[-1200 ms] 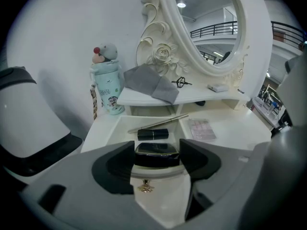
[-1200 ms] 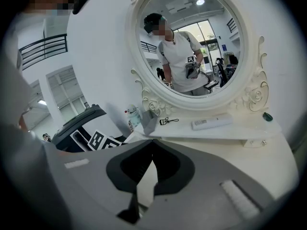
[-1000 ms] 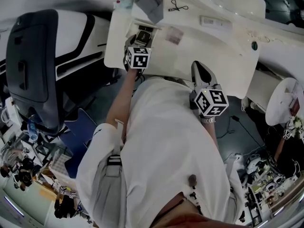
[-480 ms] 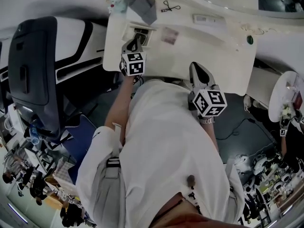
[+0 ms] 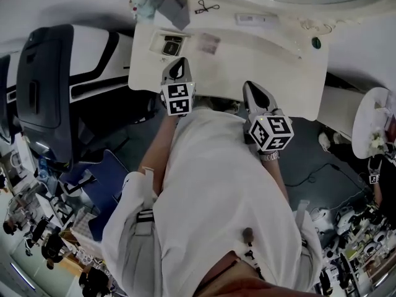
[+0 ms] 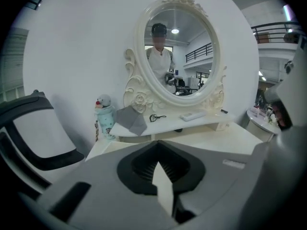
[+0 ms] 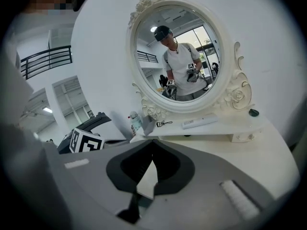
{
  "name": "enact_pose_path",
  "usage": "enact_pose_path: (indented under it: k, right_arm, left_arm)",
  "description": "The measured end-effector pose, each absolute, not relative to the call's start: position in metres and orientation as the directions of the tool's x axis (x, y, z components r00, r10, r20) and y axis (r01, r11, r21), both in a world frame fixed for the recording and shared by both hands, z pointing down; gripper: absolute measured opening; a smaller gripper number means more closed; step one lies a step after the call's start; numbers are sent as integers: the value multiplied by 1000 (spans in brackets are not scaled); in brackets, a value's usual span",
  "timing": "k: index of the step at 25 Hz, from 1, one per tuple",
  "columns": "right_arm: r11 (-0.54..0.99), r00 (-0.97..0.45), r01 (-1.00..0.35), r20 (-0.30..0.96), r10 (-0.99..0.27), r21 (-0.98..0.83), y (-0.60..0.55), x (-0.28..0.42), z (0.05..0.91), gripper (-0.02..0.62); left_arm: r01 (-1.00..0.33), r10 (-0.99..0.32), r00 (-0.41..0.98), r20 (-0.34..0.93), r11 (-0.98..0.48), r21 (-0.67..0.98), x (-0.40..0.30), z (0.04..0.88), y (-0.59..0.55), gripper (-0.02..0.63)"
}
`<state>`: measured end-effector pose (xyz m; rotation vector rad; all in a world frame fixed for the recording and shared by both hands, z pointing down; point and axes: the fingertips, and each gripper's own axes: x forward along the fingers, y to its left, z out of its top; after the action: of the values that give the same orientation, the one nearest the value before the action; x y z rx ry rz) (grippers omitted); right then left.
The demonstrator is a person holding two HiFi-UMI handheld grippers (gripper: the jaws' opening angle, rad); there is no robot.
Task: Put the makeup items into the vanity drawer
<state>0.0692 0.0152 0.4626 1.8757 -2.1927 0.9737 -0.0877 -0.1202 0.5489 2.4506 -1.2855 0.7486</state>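
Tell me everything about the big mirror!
The mirror is a tall oval in a white frame that looks carved, with roses and curls on it. It stands upright at the back of the white vanity, over a little shelf. Its glass shows a person in a white shirt.

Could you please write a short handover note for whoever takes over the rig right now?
Left claw: shut, empty, over the near edge of the tabletop.
Right claw: shut, empty, at the same edge.
Done: a dark square item lies in the open drawer.
To do: pink item on the tabletop; eyelash curler and white flat case on the mirror shelf.
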Motion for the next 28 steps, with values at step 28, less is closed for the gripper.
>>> enact_pose_path:
  k: [28]
  right_arm:
    - [118,-235,-930,316,-919,-347,98,137,431,6]
  left_arm:
    - [-619,-563,777,280,-763,186,57,433,64,6]
